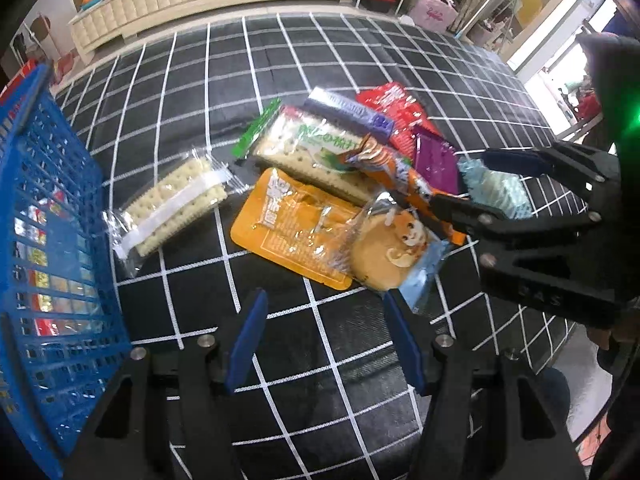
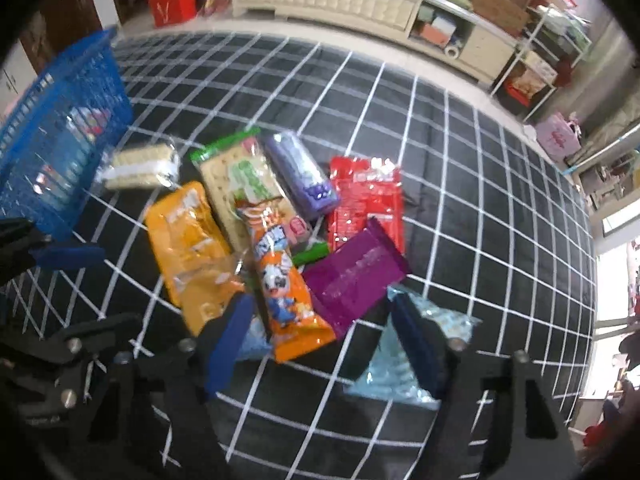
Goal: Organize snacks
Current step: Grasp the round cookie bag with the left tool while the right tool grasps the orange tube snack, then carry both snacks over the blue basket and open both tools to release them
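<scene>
On the checked cloth (image 1: pixel 360 60) the snacks lie in a loose heap, and the pale blue pack (image 2: pixel 400 364) sits at its right edge, just beside the purple pack (image 2: pixel 354 280) and apart from the blue basket (image 1: pixel 48 200) far over on the left. The right gripper (image 2: pixel 320 340) is lowered over that corner with its fingers spread wide; one pad (image 2: pixel 416 344) lies against the blue pack, the other (image 2: pixel 228 344) beyond the orange cartoon pack (image 2: pixel 288 280), so nothing is clamped yet. The blue pack's long axis runs roughly along the fingers, toward the camera. The left gripper (image 1: pixel 324 344) hovers with fingers apart over bare cloth, short of the bun pack (image 1: pixel 384 248) and nearer the basket. Likely the right gripper, being nearest, takes the blue pack and must carry it leftward across the heap.
</scene>
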Demonstrator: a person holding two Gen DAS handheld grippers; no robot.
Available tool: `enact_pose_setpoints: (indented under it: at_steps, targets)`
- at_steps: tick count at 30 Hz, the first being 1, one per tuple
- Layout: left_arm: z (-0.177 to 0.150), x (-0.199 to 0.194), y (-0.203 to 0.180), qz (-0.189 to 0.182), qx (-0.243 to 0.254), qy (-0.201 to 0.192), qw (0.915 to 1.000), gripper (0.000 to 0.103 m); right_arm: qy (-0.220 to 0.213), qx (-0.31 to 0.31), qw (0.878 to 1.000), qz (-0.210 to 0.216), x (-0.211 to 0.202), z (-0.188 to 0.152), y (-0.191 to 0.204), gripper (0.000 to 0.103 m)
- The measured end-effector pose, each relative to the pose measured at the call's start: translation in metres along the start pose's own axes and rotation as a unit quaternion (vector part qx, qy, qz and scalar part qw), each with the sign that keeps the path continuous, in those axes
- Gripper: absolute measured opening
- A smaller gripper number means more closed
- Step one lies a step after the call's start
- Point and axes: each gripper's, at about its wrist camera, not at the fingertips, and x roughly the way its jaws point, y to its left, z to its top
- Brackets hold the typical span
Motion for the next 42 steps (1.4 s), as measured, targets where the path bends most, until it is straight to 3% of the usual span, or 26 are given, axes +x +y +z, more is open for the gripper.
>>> enact_pose_setpoints:
  at_steps: [4, 6, 7, 10, 16, 20, 22, 30, 33, 42]
  targets:
    - [-0.003, 0.011, 0.008, -0.007, -0.018, 0.010, 0.9998, 0.058, 0.015, -0.017, 1.000, 0.001, 0.017, 0.006, 0.006, 0.067]
    - [-0.004, 0.013, 0.011, -0.006, -0.022, 0.014, 0.9996, 0.058, 0.021, -0.022, 0.999, 0.009, 0.023, 0.007, 0.009, 0.052]
    - [-0.005, 0.015, 0.013, -0.005, -0.026, 0.015, 0.9995, 0.058, 0.026, -0.023, 0.999, 0.018, 0.027, 0.005, 0.012, 0.033]
    - [-0.011, 0.017, 0.018, -0.012, -0.046, 0.021, 0.9986, 0.058, 0.035, -0.013, 0.999, 0.028, 0.028, -0.001, 0.015, 0.025]
    - [-0.029, 0.013, 0.018, -0.023, -0.068, 0.025, 0.9971, 0.058, 0.032, 0.021, 0.998, 0.043, 0.010, -0.031, 0.019, 0.022]
    - [-0.043, 0.013, 0.005, -0.027, -0.080, 0.030, 0.9960, 0.058, 0.043, 0.054, 0.993, 0.092, 0.000, -0.052, 0.011, 0.022]
    - [-0.043, 0.013, 0.002, -0.030, -0.090, 0.033, 0.9949, 0.058, 0.036, 0.067, 0.994, 0.085, -0.008, -0.059, 0.002, 0.022]
    - [-0.013, 0.034, -0.025, 0.007, -0.100, 0.050, 0.9937, 0.058, -0.015, 0.119, 0.991, 0.065, -0.043, -0.081, -0.049, 0.022]
    - [-0.003, 0.042, -0.033, 0.010, -0.104, 0.051, 0.9932, 0.065, -0.027, 0.127, 0.990, 0.064, -0.046, -0.084, -0.061, 0.022]
    - [0.029, 0.065, -0.059, 0.040, -0.125, 0.047, 0.9903, 0.070, -0.021, 0.144, 0.986, 0.086, -0.030, -0.097, -0.077, 0.022]
